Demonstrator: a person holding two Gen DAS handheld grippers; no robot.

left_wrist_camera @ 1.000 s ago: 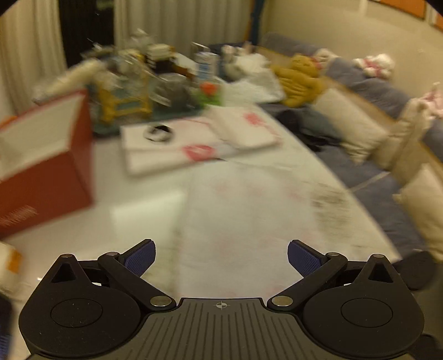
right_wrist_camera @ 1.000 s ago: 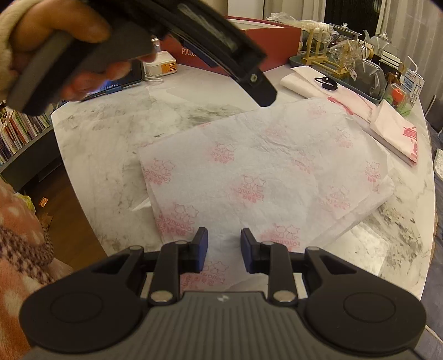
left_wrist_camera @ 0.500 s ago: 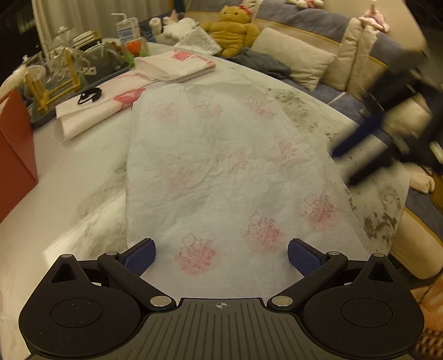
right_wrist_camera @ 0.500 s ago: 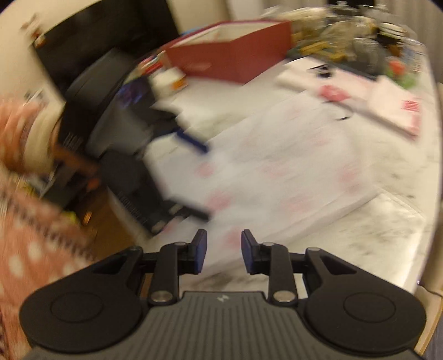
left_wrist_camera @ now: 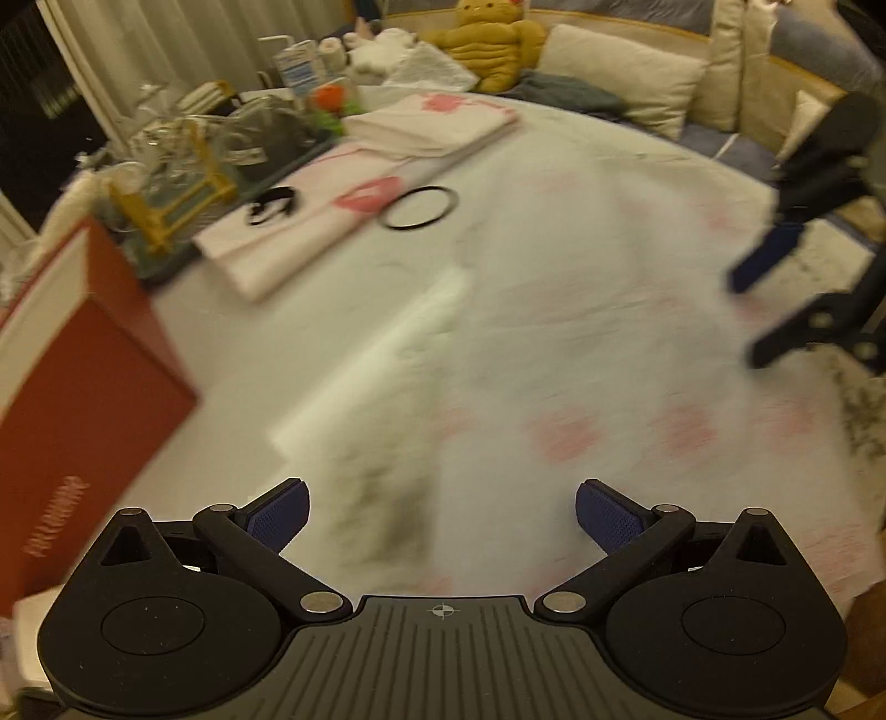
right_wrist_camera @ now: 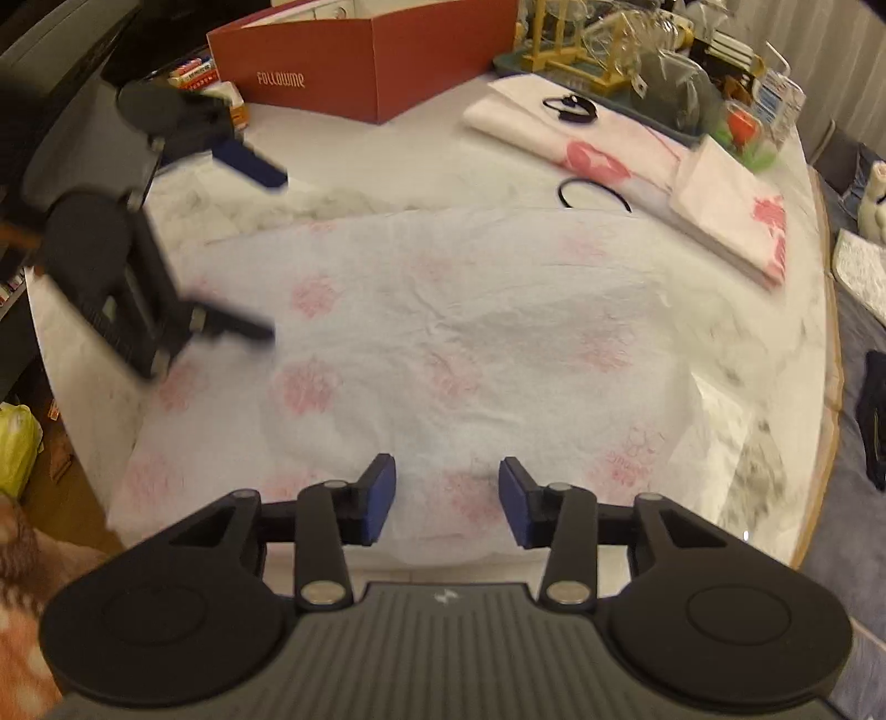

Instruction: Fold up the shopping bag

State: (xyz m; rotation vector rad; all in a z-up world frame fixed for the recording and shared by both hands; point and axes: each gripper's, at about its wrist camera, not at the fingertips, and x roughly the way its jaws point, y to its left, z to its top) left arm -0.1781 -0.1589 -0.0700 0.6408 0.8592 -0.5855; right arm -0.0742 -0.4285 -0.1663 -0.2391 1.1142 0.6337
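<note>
Since the earlier frame the right gripper (right_wrist_camera: 447, 498) has been opening its jaws, nothing between them; the left gripper (left_wrist_camera: 442, 515) hangs wide open. Both hover over the near edge of the white, pink-printed shopping bag (right_wrist_camera: 470, 343), lying flat and stretching away across the marble table (right_wrist_camera: 343, 144).

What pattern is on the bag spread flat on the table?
The flat white shopping bag carries repeated pale red logo prints, clearest in the right wrist view.

a home living room: sofa cushions (left_wrist_camera: 620, 72), stuffed bear (left_wrist_camera: 490, 41), curtains (left_wrist_camera: 144, 61).
</note>
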